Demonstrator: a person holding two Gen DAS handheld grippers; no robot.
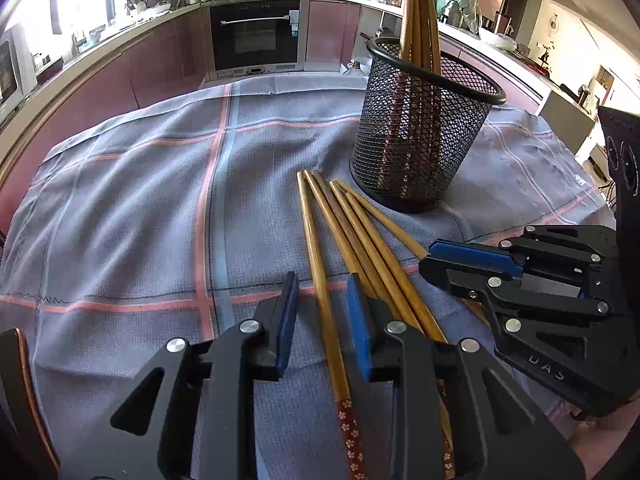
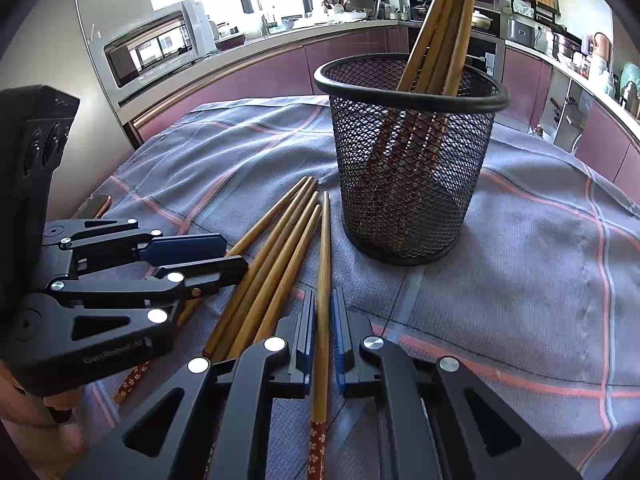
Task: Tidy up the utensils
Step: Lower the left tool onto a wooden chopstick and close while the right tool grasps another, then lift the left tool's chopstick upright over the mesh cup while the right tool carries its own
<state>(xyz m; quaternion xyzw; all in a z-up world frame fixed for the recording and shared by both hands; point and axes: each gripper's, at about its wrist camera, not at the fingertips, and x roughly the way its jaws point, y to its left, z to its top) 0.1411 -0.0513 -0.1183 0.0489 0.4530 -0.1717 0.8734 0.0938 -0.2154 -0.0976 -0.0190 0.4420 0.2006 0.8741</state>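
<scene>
A black mesh basket point(image 1: 420, 140) point(image 2: 408, 184) stands upright on the checked cloth and holds several chopsticks point(image 1: 418, 8) point(image 2: 444, 20) leaning out of its top. In front of it several loose bamboo chopsticks point(image 1: 360, 232) point(image 2: 276, 248) lie fanned on the cloth, their flowered red ends toward me. My left gripper point(image 1: 323, 280) point(image 2: 235, 255) straddles the leftmost chopstick point(image 1: 316, 240); its blue pads stand clear of it on both sides, so it is open. My right gripper point(image 2: 323, 292) point(image 1: 428, 257) is shut on the rightmost chopstick point(image 2: 325, 240), which still lies on the cloth.
The grey cloth point(image 1: 140, 200) point(image 2: 540, 260) with pink and blue lines covers the table. A flat dark object point(image 2: 96, 205) lies at the table's left edge. Kitchen counters, an oven point(image 1: 256, 36) and a toaster oven point(image 2: 156, 48) stand beyond the table.
</scene>
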